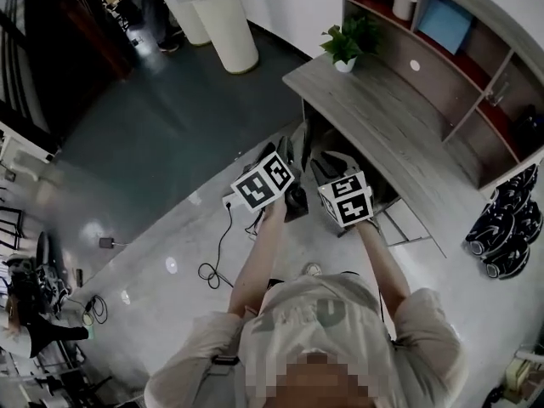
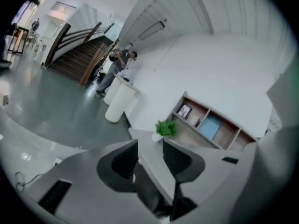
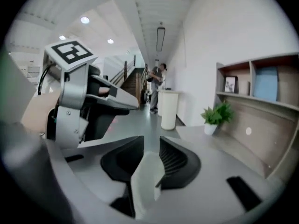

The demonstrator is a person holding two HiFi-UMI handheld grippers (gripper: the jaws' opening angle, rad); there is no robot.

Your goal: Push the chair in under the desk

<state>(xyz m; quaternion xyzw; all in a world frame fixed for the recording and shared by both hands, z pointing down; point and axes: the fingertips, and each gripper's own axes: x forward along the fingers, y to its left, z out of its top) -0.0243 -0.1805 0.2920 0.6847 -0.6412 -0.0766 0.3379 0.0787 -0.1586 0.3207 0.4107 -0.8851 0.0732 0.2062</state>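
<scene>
The grey wooden desk (image 1: 382, 117) runs along the right wall. A dark part of the chair (image 1: 296, 201) shows at the desk's front edge between my two grippers; the rest is hidden under the desk and my hands. My left gripper (image 1: 285, 150) and right gripper (image 1: 331, 164) are held side by side above that edge, pointing at the desk. In the left gripper view the left gripper (image 2: 150, 160) is open, with only the desk top (image 2: 142, 139) beyond. The right gripper (image 3: 152, 160) stands with its jaws apart; a pale blurred strip (image 3: 145, 183) shows low in the gap.
A potted plant (image 1: 348, 41) stands at the desk's far end below wall shelves (image 1: 459, 58). White round pedestals (image 1: 225, 15) stand on the dark floor beyond. A cable (image 1: 217, 253) lies on the floor at left. Shoes (image 1: 510, 219) sit at right.
</scene>
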